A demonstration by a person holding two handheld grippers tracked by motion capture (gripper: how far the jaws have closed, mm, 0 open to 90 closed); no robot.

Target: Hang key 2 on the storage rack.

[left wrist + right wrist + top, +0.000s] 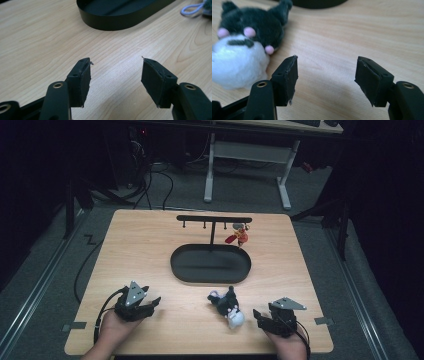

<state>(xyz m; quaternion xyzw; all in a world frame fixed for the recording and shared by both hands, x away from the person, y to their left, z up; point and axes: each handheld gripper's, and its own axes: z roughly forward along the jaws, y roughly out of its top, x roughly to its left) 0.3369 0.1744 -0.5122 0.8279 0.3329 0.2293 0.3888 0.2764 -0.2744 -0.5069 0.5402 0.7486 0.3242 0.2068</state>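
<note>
Both grippers rest low over the tabletop (150, 245) with their fingers released and nothing between them. The left gripper (116, 75) has only bare wood between its fingers (83, 77), with the black oval tray (117, 18) ahead of its fingertips. The right gripper (327, 77) is also spread and empty; the plush cat keychain (244, 45), dark grey on top with a white belly and pink dots, lies on its side just beyond and to the outside of its left finger (287, 80), near but not touching.

In the high view the plush cat (228, 306) sits between the two grippers, closer to the right one (265, 317), in front of the tray. A small red figure (239, 236) already hangs from the black hook rack (214, 219) behind the tray.

The step in hand appears to be the approach before picking up the cat. Next, the right gripper likely needs to swing towards the toy until its body, or its loop, sits between the fingers, then close.
</note>
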